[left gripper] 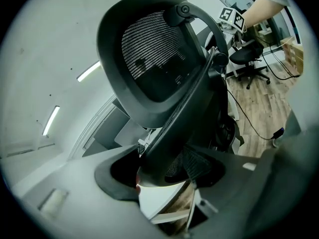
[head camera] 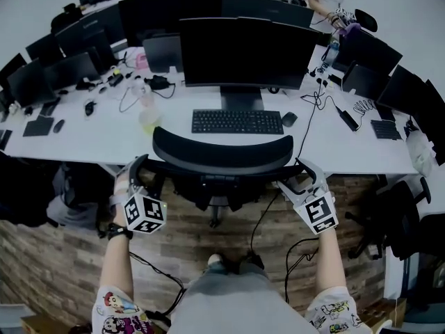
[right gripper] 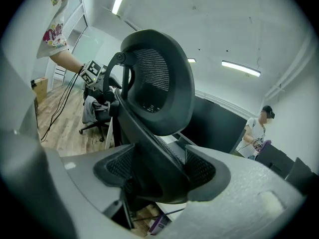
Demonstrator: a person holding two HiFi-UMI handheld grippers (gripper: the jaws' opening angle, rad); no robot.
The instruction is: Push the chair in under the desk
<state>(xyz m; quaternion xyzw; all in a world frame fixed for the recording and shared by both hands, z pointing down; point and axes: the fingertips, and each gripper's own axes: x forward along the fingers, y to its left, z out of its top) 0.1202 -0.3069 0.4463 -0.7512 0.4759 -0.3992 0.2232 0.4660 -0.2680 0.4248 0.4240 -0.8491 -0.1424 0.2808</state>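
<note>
Left claw [head camera: 141,164] and right claw [head camera: 304,177] each clamped one side of the chair [head camera: 222,152] back frame, probably for an even, straight push. The chair stood against the tabletop [head camera: 174,136] edge, seemingly nearly tucked under.

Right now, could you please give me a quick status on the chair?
Left gripper, right gripper both clamped on chair back frame. Chair at desk edge. Cable hangs off desk by right gripper.
</note>
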